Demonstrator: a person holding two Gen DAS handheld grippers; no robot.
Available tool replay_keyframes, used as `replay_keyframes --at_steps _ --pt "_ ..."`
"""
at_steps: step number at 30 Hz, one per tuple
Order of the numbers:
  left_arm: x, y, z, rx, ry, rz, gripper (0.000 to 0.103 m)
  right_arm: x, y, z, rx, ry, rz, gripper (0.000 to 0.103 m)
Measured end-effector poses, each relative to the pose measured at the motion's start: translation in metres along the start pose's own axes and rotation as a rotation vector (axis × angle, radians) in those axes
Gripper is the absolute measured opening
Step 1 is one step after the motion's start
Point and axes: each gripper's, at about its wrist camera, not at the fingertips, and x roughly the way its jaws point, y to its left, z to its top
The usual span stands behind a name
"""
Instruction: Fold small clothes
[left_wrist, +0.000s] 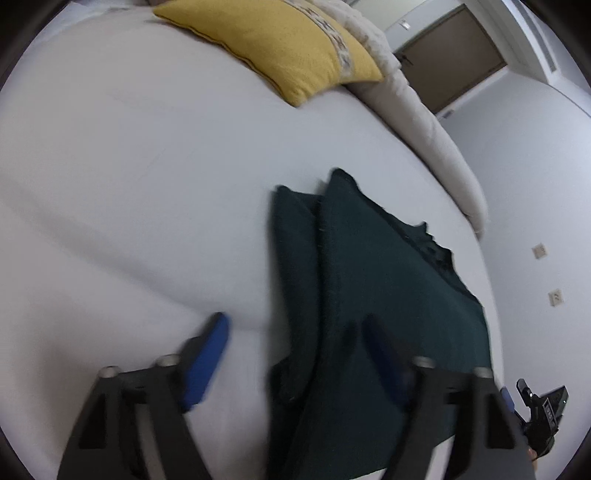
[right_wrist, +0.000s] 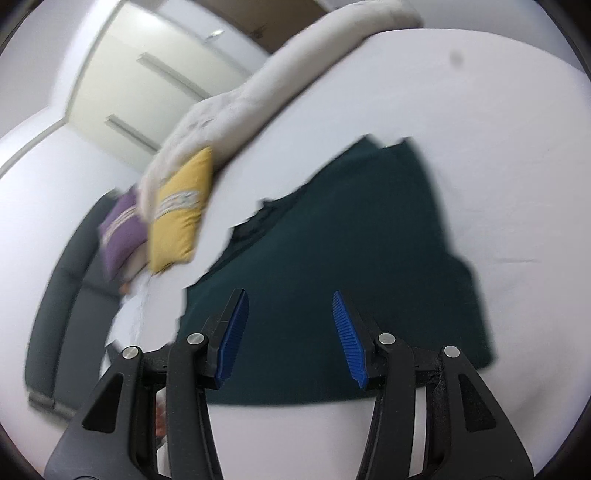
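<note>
Dark green garment (left_wrist: 373, 295) lies on the white bed (left_wrist: 129, 184), already part folded: two layered edges peak side by side at its far end, one panel overlapping the other. In the left wrist view it runs from centre down to 5 o'clock; in the right wrist view it fills the middle, ragged edge toward 10 o'clock. Left gripper (left_wrist: 295, 336): jaws apart, nothing between the pads, one finger over bare sheet, the other over the cloth; contact with the fabric cannot be told through the blur. Right gripper (right_wrist: 290, 317): jaws apart, empty, hovering over the near edge of the garment. Yellow pillow (left_wrist: 273, 48) sits at 12 o'clock in the left view, well apart; purple pillow (right_wrist: 122, 229) beside it in the right view. Risks, as I judge them: a pinch here could catch only the top layer and peel the fold open, or snag the sheet along with the cloth. The overlapped panels look loose, so a drag by one gripper alone would likely skew them. Uneven pulls from the two sides could leave the next fold crooked.
</note>
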Motion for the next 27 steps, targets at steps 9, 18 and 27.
replay_keyframes --at_steps 9,18,27 --pt "-0.016 -0.090 -0.025 0.213 -0.123 -0.045 0.074 -0.002 -0.063 0.025 0.117 -0.012 -0.168 0.060" --pt "0.061 -0.127 -0.046 0.257 0.009 -0.106 0.075 0.103 -0.051 0.048 0.152 0.128 -0.027 0.060" --pt "0.066 -0.119 -0.048 0.290 0.026 -0.132 0.074 0.147 -0.027 0.048 0.132 0.156 -0.071 0.016"
